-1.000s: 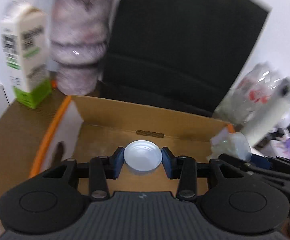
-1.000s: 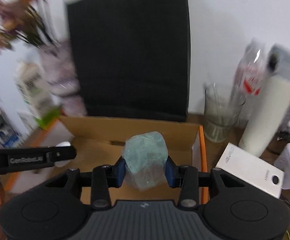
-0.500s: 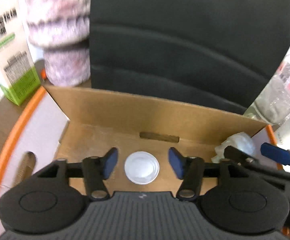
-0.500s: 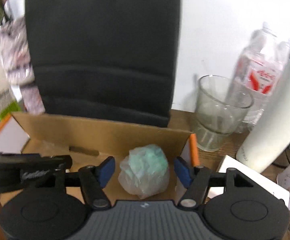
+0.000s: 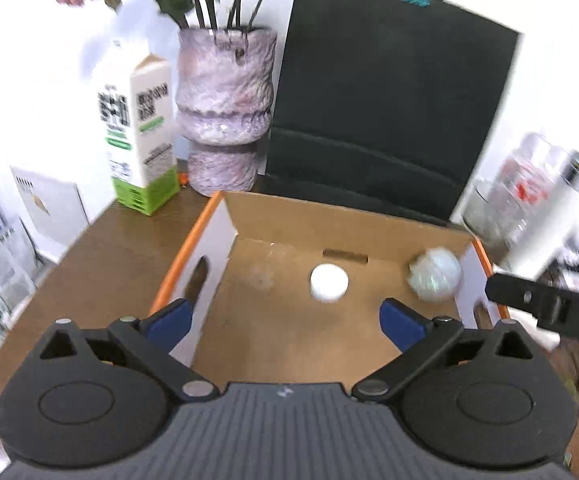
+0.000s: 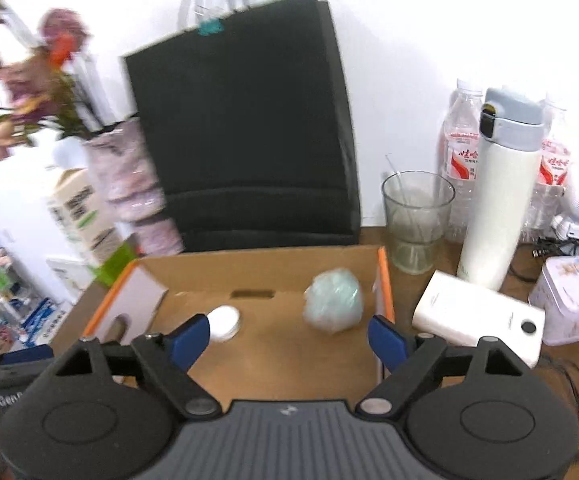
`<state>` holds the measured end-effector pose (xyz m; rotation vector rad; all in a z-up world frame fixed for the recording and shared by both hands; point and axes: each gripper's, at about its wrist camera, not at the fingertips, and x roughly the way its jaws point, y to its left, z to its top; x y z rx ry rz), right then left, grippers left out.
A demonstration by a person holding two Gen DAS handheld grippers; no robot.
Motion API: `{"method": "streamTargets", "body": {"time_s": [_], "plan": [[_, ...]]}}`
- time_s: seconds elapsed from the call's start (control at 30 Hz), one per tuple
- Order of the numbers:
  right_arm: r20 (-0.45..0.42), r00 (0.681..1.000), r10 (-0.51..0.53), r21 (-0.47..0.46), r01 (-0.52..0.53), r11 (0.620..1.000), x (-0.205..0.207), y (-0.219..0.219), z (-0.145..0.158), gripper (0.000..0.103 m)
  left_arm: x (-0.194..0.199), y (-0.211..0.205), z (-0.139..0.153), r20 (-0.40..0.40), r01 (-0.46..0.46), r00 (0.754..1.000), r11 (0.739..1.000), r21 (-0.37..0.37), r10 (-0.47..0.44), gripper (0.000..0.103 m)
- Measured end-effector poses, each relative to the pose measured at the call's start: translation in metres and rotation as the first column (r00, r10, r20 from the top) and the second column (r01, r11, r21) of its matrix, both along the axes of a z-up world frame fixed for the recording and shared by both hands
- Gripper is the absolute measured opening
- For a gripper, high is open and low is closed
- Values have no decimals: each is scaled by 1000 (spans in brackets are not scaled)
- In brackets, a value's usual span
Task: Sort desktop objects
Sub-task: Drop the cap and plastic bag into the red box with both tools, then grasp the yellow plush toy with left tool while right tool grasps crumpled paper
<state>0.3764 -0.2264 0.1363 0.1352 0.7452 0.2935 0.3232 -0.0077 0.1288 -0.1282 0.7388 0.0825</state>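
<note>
Your left gripper (image 5: 285,318) hangs over the near edge of the box (image 5: 329,220); its jaws are opening, with nothing between the pads. Your right gripper (image 6: 289,334) stands likewise, jaws opening, empty.

Both task items lie loose on the box floor. The cap (image 5: 328,282) sits near the middle, toward the far wall. The wad (image 5: 435,276) rests in the far right corner, against the right wall.

Only your right view shows the items right of the box: one glass (image 6: 417,222), one flask (image 6: 497,196), two bottles (image 6: 459,152) behind it, one white pack (image 6: 477,318) lying flat, one tin (image 6: 573,300). In the left view these are blurred beyond telling.

Only your left view shows the carton (image 5: 141,132) clearly, standing far left of the box beside the vase (image 5: 225,108). Both views show the black bag (image 6: 245,140) upright behind the box.

Count in box: one cap, one wad. On the desk (image 5: 105,264): one box, one carton, one vase, one bag.
</note>
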Motion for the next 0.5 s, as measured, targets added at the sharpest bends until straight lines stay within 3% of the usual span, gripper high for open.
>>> {"method": "streamTargets", "body": {"time_s": [0.13, 0.23, 0.4, 0.5], "plan": [[66, 997, 34, -6, -33, 999, -65, 3, 11, 89, -74, 9, -2, 85, -4, 996, 1000, -14, 5, 103], [97, 994, 49, -30, -46, 998, -117, 4, 8, 90, -146, 8, -16, 156, 47, 987, 999, 6, -47, 103], [130, 991, 44, -55, -37, 998, -204, 3, -24, 94, -213, 11, -50, 162, 86, 983, 996, 4, -86, 103], [164, 985, 43, -72, -31, 997, -258, 4, -48, 94, -246, 17, -70, 188, 82, 978, 995, 53, -90, 103]]}}
